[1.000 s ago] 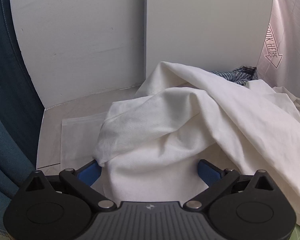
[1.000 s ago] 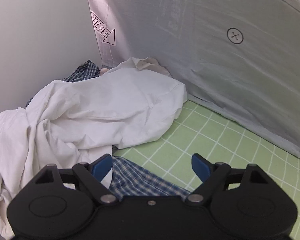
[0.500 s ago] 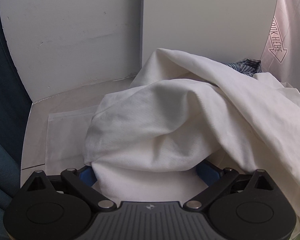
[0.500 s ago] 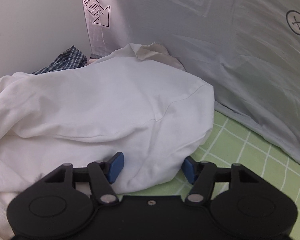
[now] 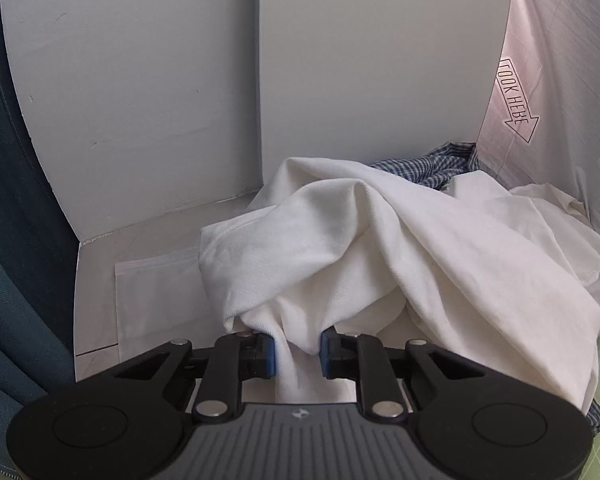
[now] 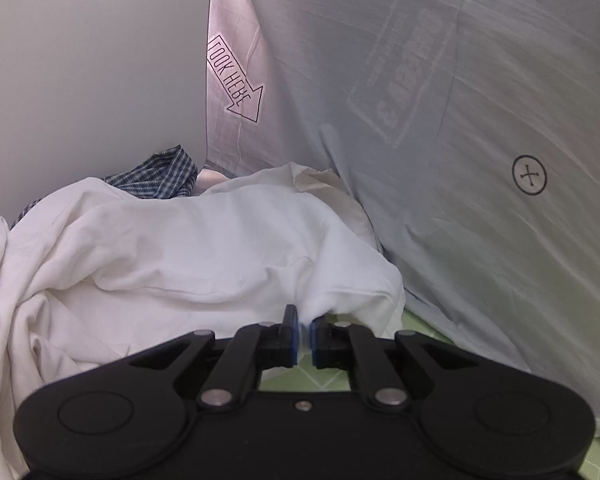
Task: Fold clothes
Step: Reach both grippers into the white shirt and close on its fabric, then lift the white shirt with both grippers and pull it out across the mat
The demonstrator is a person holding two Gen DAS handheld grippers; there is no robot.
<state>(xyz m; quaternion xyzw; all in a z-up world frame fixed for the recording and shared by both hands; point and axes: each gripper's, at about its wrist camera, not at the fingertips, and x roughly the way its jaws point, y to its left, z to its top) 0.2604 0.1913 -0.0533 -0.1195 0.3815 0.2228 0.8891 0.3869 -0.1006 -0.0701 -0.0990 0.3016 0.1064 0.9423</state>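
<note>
At the left edge of the left wrist view hangs a dark teal fabric (image 5: 8,208), and beside it white boards (image 5: 140,92) stand as a back wall, meeting a pale board floor with a flat white sheet (image 5: 156,300) lying on it. The left gripper (image 5: 297,354) has its blue pads drawn in on a bunched fold of the white garment (image 5: 340,248), which rises in a crumpled heap from the fingers toward the back corner. Behind the heap, in that corner, a blue checked garment (image 5: 432,166) shows. To the right hangs a grey printed sheet (image 5: 560,120) with an arrow reading "LOOK HERE".

In the right wrist view the white garment (image 6: 204,248) fills the left and centre, the checked garment (image 6: 160,176) behind it. The right gripper (image 6: 304,338) pinches the garment's near right hem, pads almost together. The green gridded mat (image 6: 416,324) shows at the right, under the printed sheet (image 6: 480,140).
</note>
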